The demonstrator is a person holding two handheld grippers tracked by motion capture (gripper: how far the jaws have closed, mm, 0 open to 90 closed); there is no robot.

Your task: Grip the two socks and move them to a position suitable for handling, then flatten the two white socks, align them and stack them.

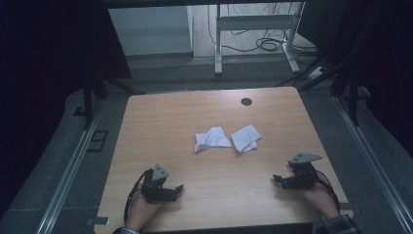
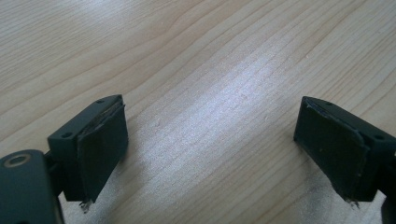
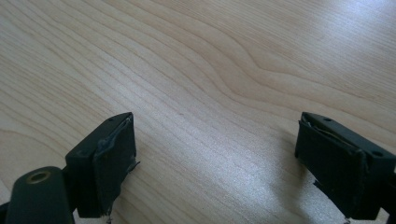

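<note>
1. Dark surroundings frame a light wooden table [image 1: 160, 126] with rounded corners; beyond its far edge stand the white metal legs of another desk [image 1: 253, 34] over a tangle of black cables on the floor.
2. Near the table's far edge, well beyond both claws, sits a small round black grommet hole [image 1: 246, 101].
3. The left claw [image 1: 176, 191], held in the person's left hand [image 1: 142, 209], rests low at the near left of the table, its tips pointing toward the right claw.
4. In the left gripper view its two black jaws stand wide apart, released, with bare wood grain [image 2: 210, 116] between them and nothing gripped.
5. The right claw [image 1: 278, 180], held in the right hand [image 1: 319, 197] with a checked sleeve cuff [image 1: 341, 225] behind it, rests at the near right of the table, its tips pointing toward the left claw.
6. In the right gripper view its jaws are likewise spread wide, released, with bare wood between them.
7. A crumpled white cloth [image 1: 211, 139] lies ahead of the left claw and off to that claw's right, well apart from it.
8. A second folded white cloth [image 1: 246, 138] lies just beside the first, ahead of the right claw and off to that claw's left, well apart from it.
9. Both cloths lie flat on the table between the two claws' lines, touched by neither.
</note>
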